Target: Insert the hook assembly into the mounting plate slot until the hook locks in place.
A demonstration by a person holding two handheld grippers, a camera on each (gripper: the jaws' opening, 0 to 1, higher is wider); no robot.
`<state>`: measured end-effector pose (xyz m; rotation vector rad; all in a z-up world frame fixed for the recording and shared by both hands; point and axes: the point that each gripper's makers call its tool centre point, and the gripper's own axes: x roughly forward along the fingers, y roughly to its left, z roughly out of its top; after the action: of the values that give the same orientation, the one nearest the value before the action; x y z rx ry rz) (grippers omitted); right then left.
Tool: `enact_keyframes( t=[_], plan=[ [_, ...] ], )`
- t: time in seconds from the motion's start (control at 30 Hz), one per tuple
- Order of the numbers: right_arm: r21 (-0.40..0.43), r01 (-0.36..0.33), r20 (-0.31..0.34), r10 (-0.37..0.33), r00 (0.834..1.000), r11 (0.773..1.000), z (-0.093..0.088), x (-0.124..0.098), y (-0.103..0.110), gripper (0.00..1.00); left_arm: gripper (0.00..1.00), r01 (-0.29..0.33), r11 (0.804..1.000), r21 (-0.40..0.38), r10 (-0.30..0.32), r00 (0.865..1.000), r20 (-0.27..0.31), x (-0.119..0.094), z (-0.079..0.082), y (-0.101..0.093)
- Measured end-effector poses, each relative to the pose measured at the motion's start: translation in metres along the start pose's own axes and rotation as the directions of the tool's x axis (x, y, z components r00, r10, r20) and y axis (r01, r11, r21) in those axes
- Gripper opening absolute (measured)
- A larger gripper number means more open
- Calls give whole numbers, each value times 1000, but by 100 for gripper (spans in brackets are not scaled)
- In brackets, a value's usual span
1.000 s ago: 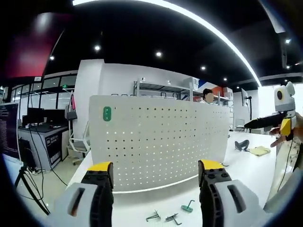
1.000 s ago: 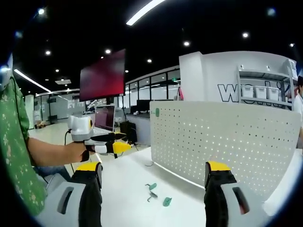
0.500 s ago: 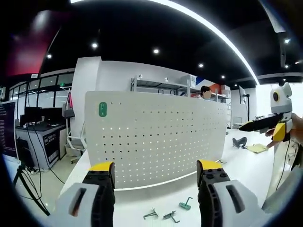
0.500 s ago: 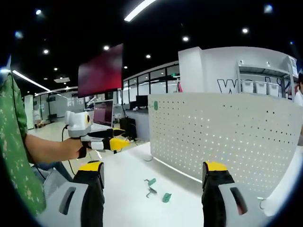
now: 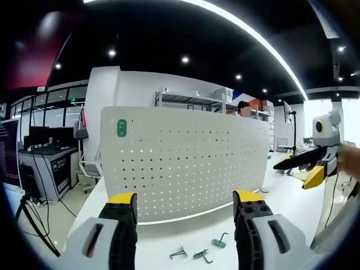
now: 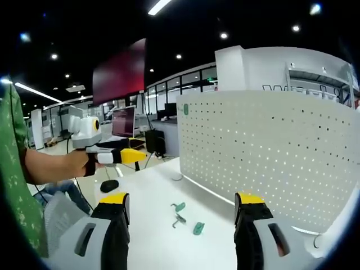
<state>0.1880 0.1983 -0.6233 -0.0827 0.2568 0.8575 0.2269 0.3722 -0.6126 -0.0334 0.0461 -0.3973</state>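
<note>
Left gripper (image 5: 180,225): jaws held apart, nothing gripped | hooks (image 5: 197,253) are seen lying loose on the table (image 5: 163,236), just ahead between the jaws, before the upright pegboard (image 5: 180,157) | right gripper (image 6: 180,225): likewise parted, empty | left judged slightly nearer.

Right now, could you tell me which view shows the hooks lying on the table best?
The right gripper view: the hooks lie apart on the white table between its jaws, below the pegboard. In the left gripper view, the same hooks sit lower, smaller and close to the frame's bottom edge.
</note>
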Motion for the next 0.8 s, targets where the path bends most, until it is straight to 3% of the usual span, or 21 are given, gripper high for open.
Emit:
enact_keyframes(
  t=[0.23, 0.8],
  plan=[
    [7, -18, -27, 18, 999, 1000, -12, 13, -2, 76, 71, 2, 1000, 0, -2, 1000, -7, -2, -3, -2],
    [40, -47, -118, 52, 992, 998, -50, 43, -9, 73, 70, 27, 1000, -7, -28, 997, -77, -7, -30, -9]
  ],
)
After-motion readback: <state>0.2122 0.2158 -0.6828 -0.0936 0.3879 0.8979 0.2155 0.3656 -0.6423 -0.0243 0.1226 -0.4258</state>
